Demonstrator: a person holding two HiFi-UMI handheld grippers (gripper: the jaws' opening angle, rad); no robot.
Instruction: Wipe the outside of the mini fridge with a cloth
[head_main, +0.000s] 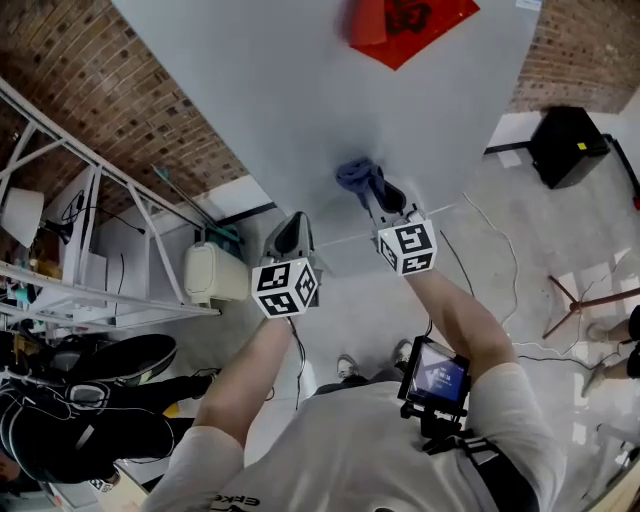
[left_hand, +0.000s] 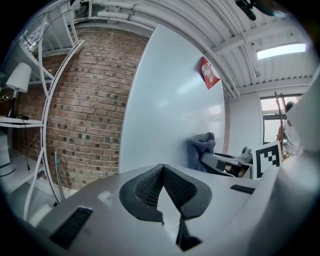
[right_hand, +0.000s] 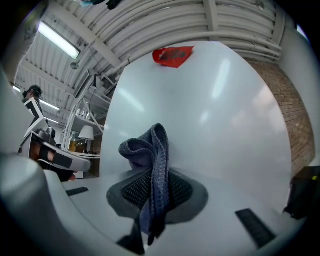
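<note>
Both bare forearms stretch forward from the body, roughly side by side, each ending in a gripper with a marker cube just above the wrist. The right arm reaches further than the left.

The right gripper (head_main: 374, 192) is clenched on the cloth (head_main: 357, 176), a blue-grey knitted piece. A fold of it runs down between the two jaws, and a bunched loop stands out past their tips. The bunched end lies against the pale, flat face of the fridge (head_main: 300, 100), a good way below the red paper (head_main: 405, 25) stuck higher up on the same face.

The left gripper (head_main: 294, 222) sits to the left of the right one and a little back from it. It points at the same pale face, near the edge beside the brick wall (head_main: 100, 110). Its jaws are pressed together at the tips with nothing between them. Whether those tips touch the fridge cannot be told from any view.

From the left gripper's camera the cloth shows as a dark lump resting on the fridge face, with the right gripper just behind it.

A white metal rack (head_main: 90, 250) stands to the left against the brick wall, and a black box (head_main: 568, 145) sits on the floor to the right, well apart from both arms
</note>
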